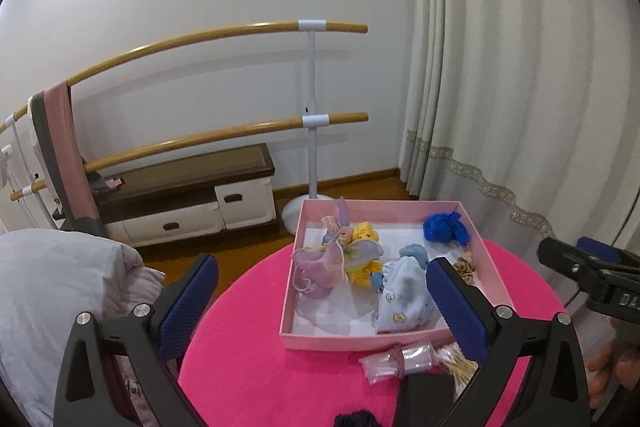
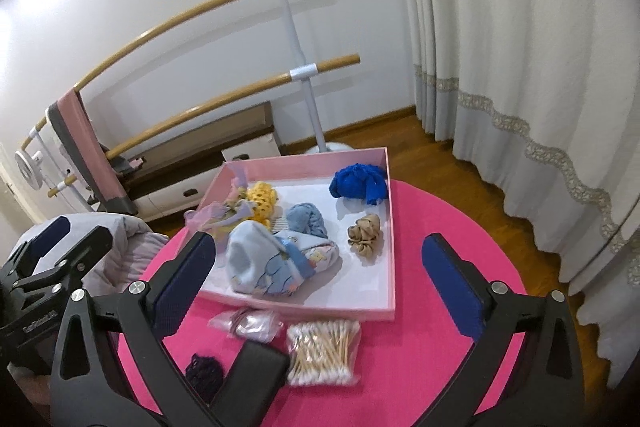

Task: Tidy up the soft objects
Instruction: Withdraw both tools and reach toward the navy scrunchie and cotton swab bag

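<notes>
Jaws standing wide, both empty: left gripper [image 1: 322, 291], right gripper [image 2: 320, 267] hovering above desk [image 2: 440, 307]. Soft things lying in pink box [image 2: 390, 247]; dark blue scrunchie [image 2: 204, 373] sitting outside, near desk edge. Judging: descend straight, straddle it, pinch gently, avoiding cotton swabs [image 2: 324, 351].

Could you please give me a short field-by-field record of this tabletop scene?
surface: round pink table
container: shallow pink cardboard box, open top
in box: royal-blue crumpled cloth; beige satin scrunchie; pale-blue printed baby garment; yellow crocheted piece; lilac organza ribbon bundle
outside box: clear bag of cotton swabs; small clear packet
left gripper: open, empty
right gripper: open, empty
</notes>
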